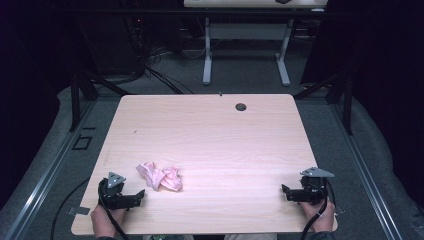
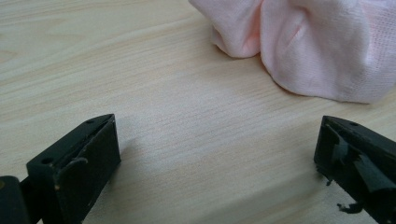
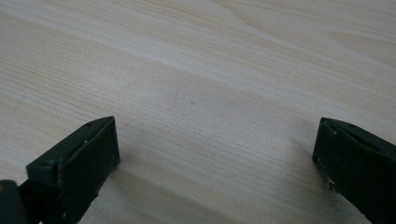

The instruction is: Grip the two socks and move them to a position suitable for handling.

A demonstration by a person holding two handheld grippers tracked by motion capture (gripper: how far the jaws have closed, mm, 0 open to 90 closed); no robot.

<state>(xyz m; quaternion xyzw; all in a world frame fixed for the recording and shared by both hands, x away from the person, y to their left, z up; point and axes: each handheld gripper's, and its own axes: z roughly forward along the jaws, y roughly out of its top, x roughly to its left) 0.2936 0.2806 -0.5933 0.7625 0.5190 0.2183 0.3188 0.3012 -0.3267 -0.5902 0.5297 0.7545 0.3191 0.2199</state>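
Grippers rest low at the table's near corners — left gripper jaws spread, aimed at crumpled pink cloth just ahead, probably for a pinch — right gripper spread too, well apart, over bare wood.

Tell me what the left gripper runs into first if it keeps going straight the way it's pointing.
Most likely the crumpled pink cloth. In the left gripper view it lies just ahead of the open left gripper, slightly off toward one jaw, with bare table between them. The high view agrees: left gripper, cloth.
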